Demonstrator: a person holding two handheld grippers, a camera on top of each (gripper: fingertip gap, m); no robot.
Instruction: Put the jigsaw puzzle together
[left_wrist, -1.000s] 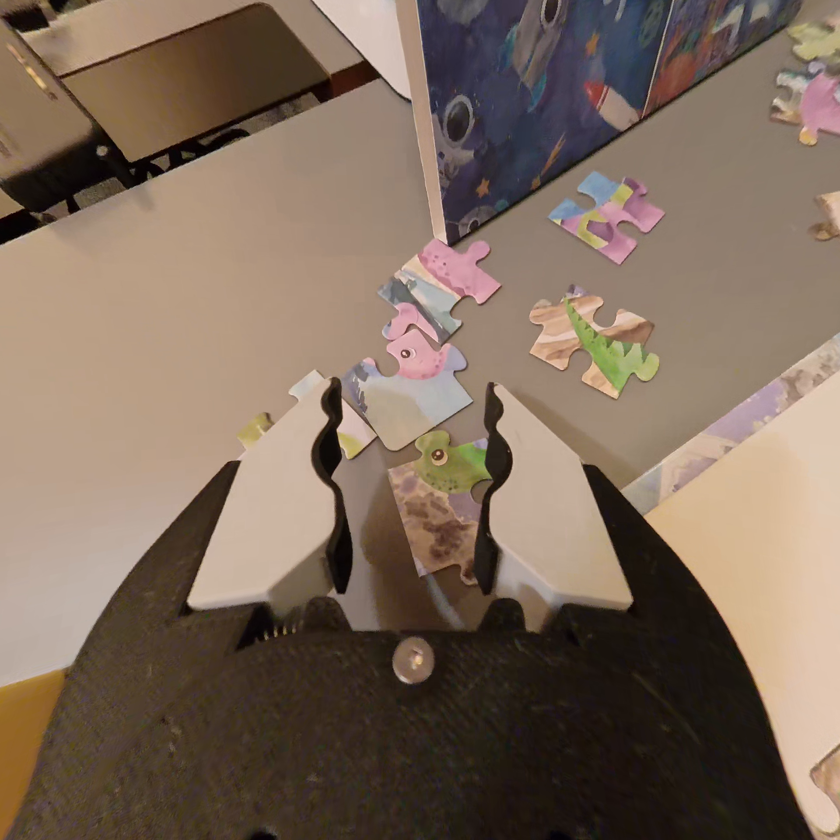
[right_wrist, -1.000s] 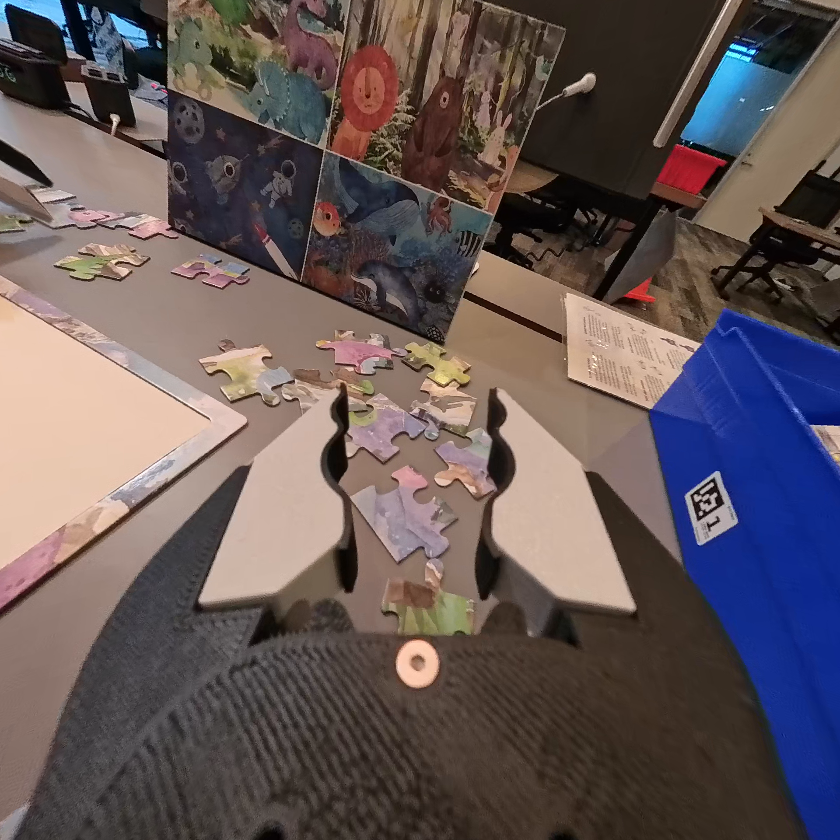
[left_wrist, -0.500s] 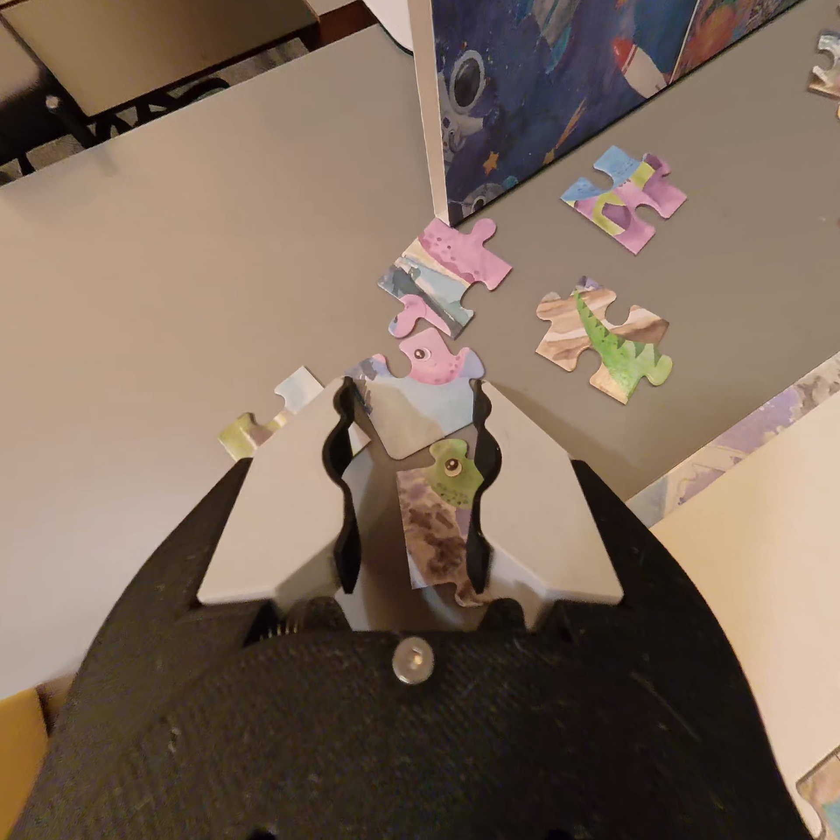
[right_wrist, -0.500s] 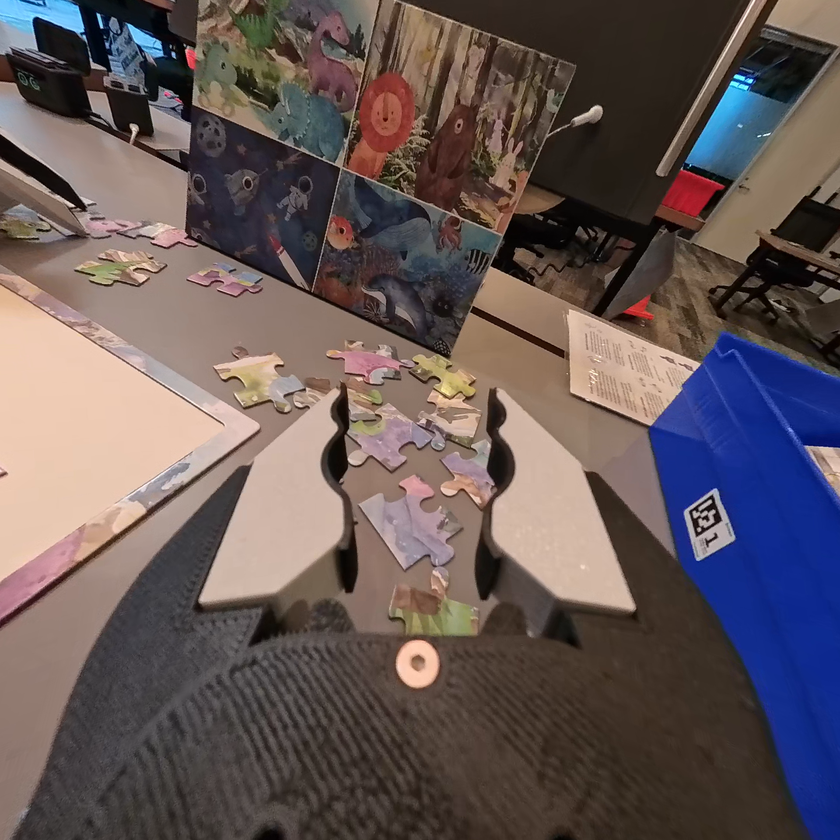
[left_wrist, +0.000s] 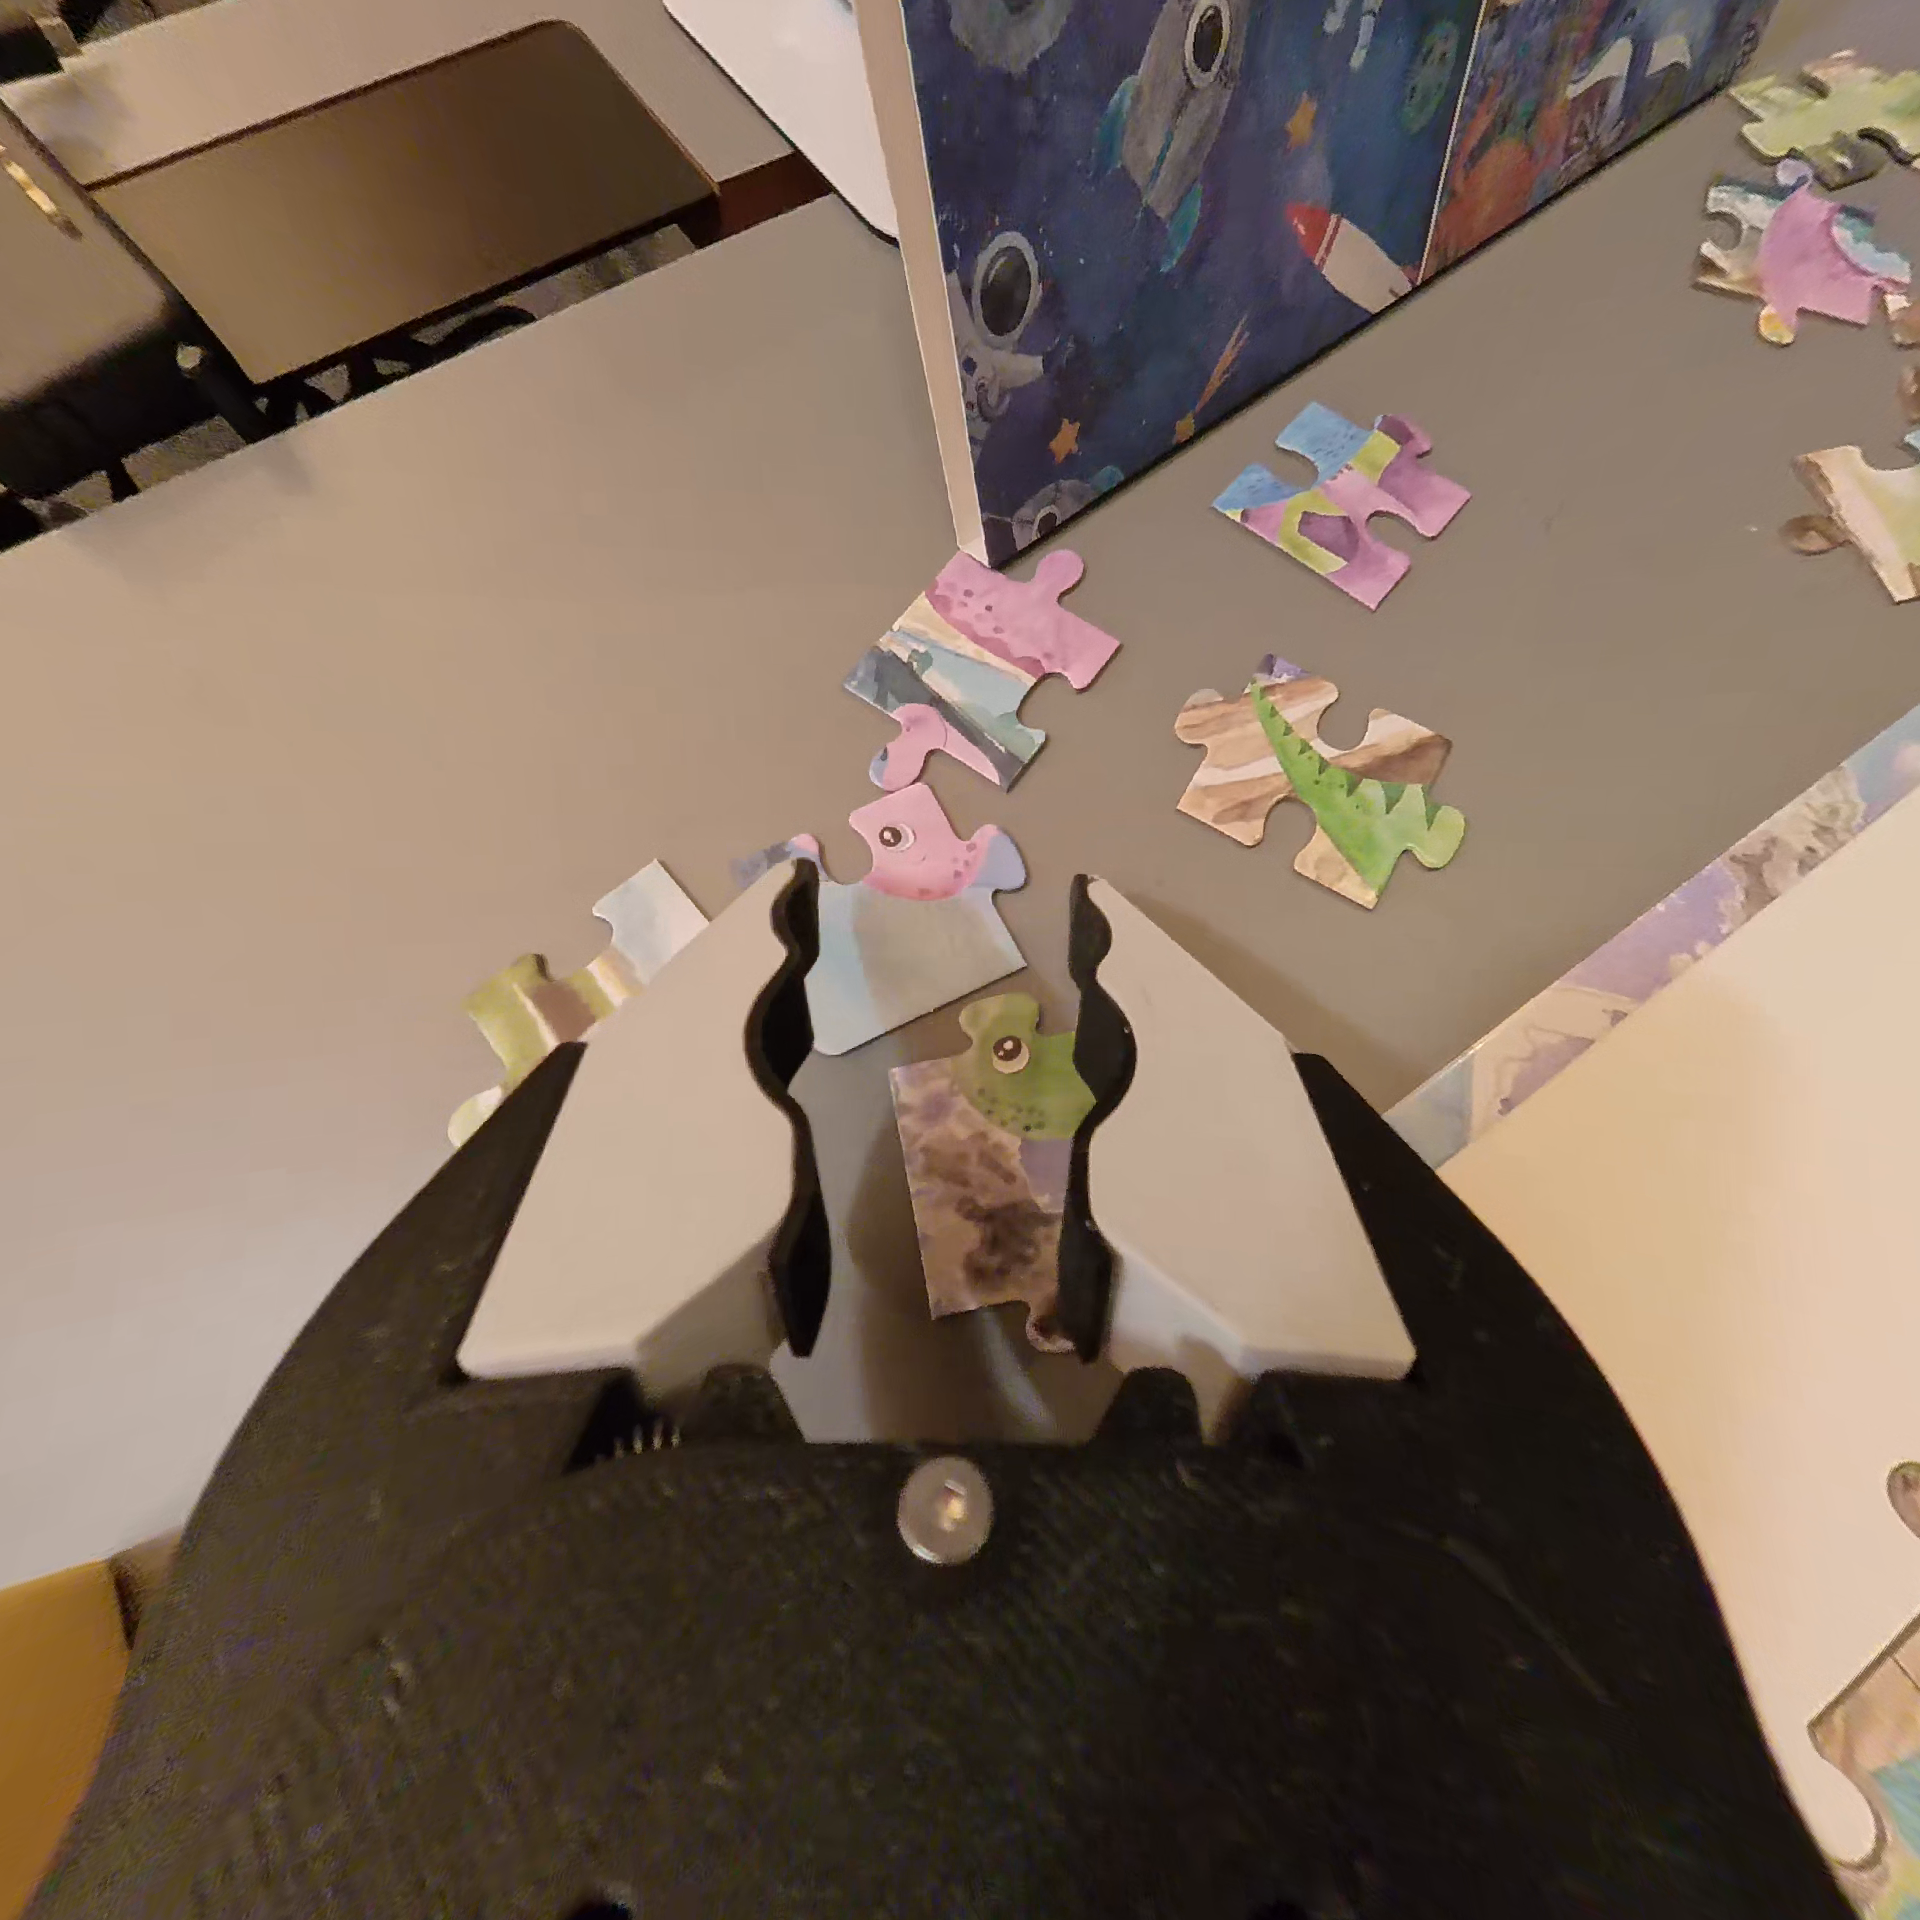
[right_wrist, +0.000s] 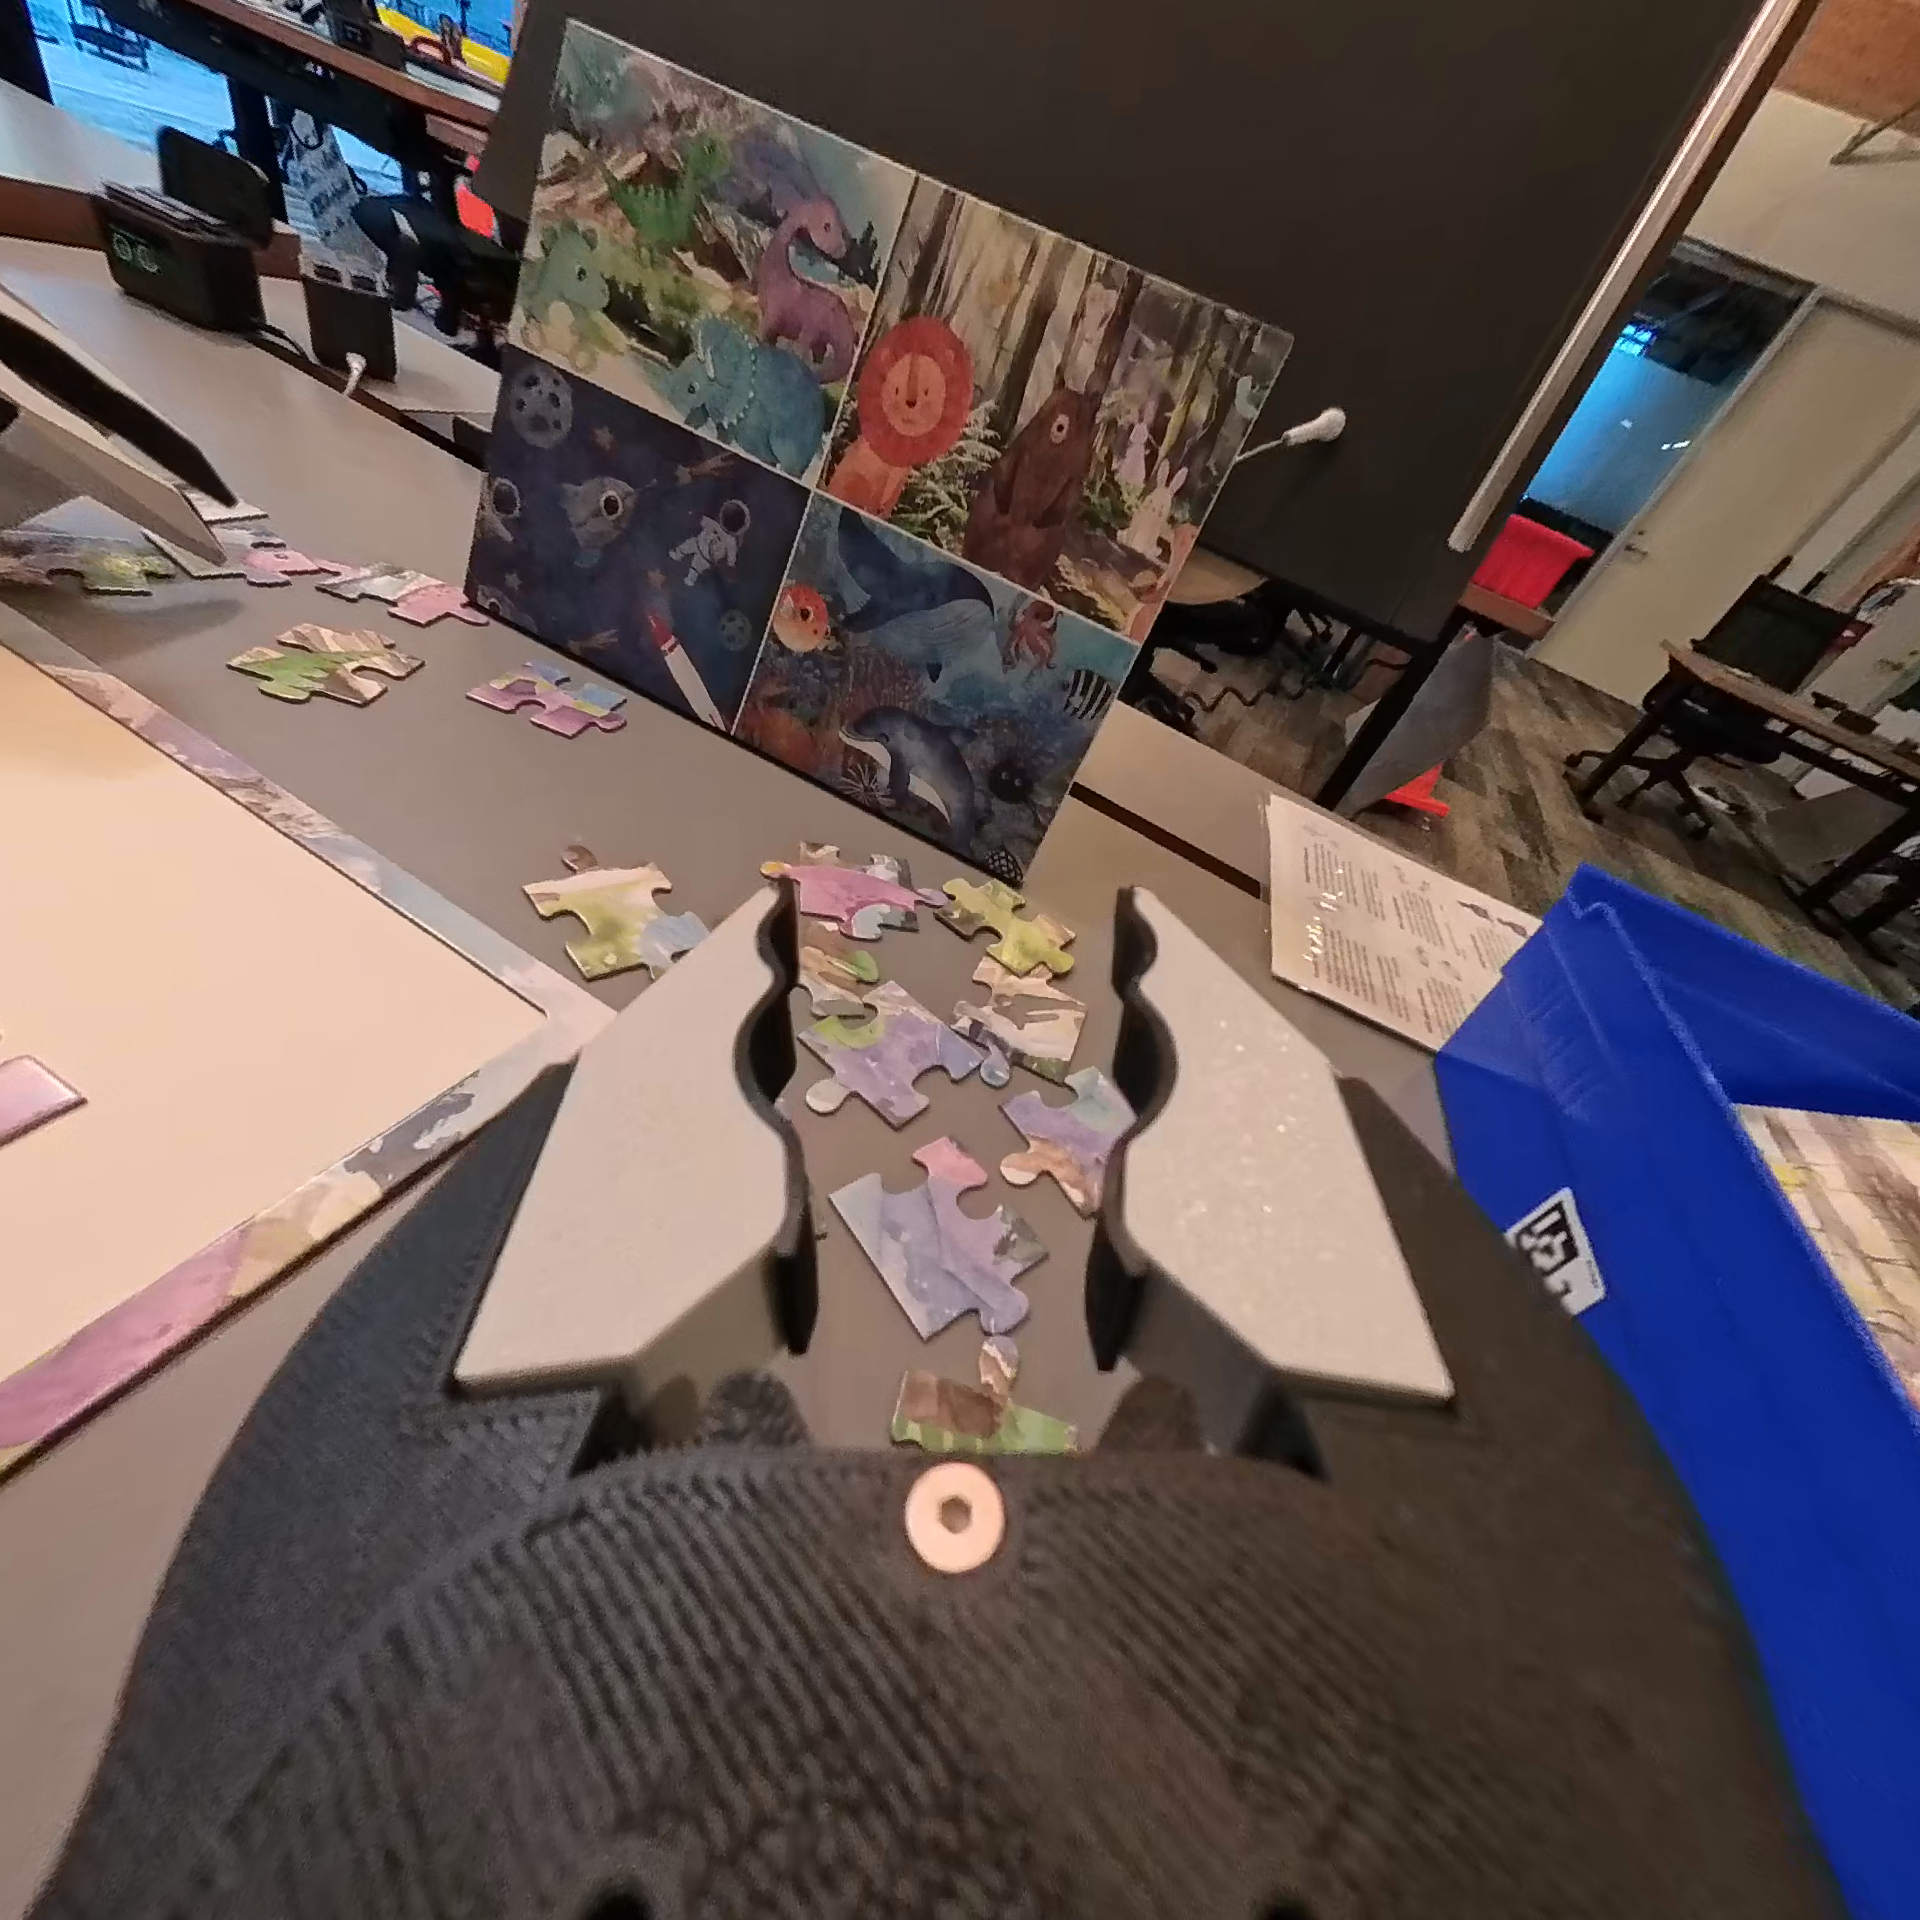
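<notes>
Left gripper (left_wrist: 940, 894) jaws reopened; pink-fish piece (left_wrist: 914, 914) ahead

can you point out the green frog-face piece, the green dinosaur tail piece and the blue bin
green frog-face piece (left_wrist: 1013, 1075): left wrist view, on the green face.
green dinosaur tail piece (left_wrist: 1335, 800): left wrist view, on the green tail.
blue bin (right_wrist: 1683, 1174): right wrist view, on its outer wall.

Blue bin (right_wrist: 1704, 1195), printed sheet (right_wrist: 1382, 925)
</notes>
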